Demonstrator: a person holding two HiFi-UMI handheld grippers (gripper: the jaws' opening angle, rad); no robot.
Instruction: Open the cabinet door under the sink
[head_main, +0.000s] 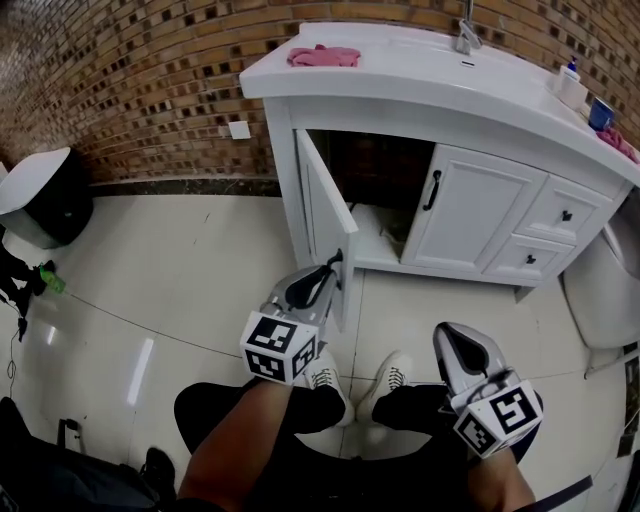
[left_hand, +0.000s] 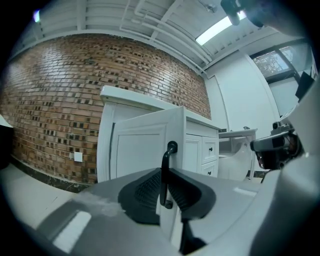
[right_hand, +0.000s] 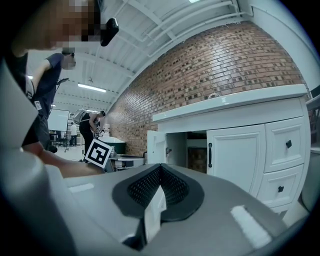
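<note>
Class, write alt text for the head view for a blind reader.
The left hand-held gripper clamps the black handle of the white cabinet door, which stands open under the sink. The right hand-held gripper holds nothing, lower right, beside the person's white shoes.

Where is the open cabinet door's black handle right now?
In the left gripper view, the black metal handle of the open white cabinet door stands upright, clamped between the left tongs, right of the brick wall.
</note>
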